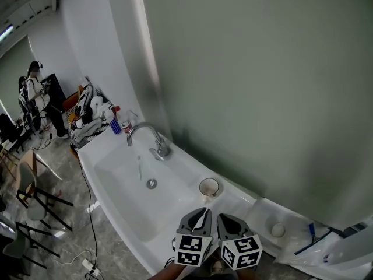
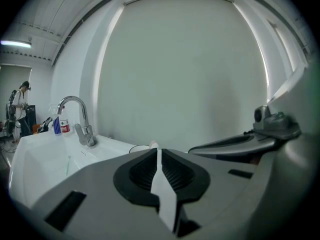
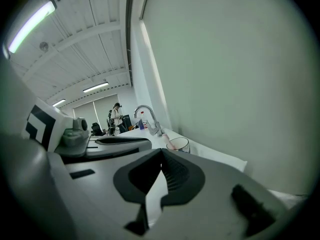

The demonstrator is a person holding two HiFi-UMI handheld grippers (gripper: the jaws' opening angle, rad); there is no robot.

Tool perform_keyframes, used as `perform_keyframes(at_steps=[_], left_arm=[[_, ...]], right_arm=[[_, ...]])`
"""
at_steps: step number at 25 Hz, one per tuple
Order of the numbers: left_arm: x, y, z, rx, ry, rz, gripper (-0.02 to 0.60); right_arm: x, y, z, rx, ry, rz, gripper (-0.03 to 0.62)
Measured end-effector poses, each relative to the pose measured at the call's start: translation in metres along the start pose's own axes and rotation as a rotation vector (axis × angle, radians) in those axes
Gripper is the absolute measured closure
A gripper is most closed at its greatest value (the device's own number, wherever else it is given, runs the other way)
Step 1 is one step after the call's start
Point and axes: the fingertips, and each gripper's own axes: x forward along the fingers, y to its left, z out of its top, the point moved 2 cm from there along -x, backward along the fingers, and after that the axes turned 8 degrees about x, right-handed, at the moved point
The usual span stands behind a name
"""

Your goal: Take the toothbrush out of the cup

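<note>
Holds the left gripper (image 1: 202, 213) and the right gripper (image 1: 224, 218) side by side over the front rim of the white washbasin (image 1: 116, 185), marker cubes (image 1: 192, 249) nearest the camera, noses aimed toward the grey-green wall (image 1: 262, 98) and tipped slightly downward. Only a sliver of a hand (image 1: 173, 272) in sight beneath the left cube, at the bottom edge of the head view. Left pads (image 2: 175, 171) drawn together to a hairline slit, nothing between them. Right pads (image 3: 176, 173) meeting at the tips, likewise nothing pinched. Just beyond both noses, on the ledge (image 1: 186, 167) between bowl and wall, the cup (image 1: 208, 186), upright and apart from either tool. In the two gripper views, a pale pinkish end leaning at the cup's rim, all that shows of the toothbrush (image 3: 169, 144); untouched and not yet out of the cup. Further left along the ledge, the chrome tap (image 1: 152, 137), spout arched over the bowl. Down in the bowl, a thin pale-green streak (image 1: 140, 168), too faint to name. Off to the right, a slim blue-and-black item (image 1: 312, 233) lying well apart from the cup. At the far left, a person (image 1: 35, 95) standing.
</note>
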Motion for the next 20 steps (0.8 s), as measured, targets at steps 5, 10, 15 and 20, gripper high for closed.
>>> perform_keyframes(at_steps=[5, 10, 15, 20], left_arm=[[0.016, 0.001, -0.005, 0.001, 0.02, 0.011, 0.512], [0.03, 0.001, -0.009, -0.011, 0.024, 0.026, 0.474], [0.043, 0.001, -0.007, -0.01, 0.019, 0.047, 0.457], [0.054, 0.004, -0.011, -0.021, 0.018, 0.07, 0.443]], right_arm=[[0.01, -0.012, 0.002, -0.003, 0.003, 0.014, 0.583], [0.014, -0.024, 0.002, -0.008, 0.012, 0.024, 0.583], [0.018, -0.035, 0.009, -0.023, 0.012, 0.029, 0.583], [0.022, -0.044, 0.008, -0.031, 0.022, 0.039, 0.583]])
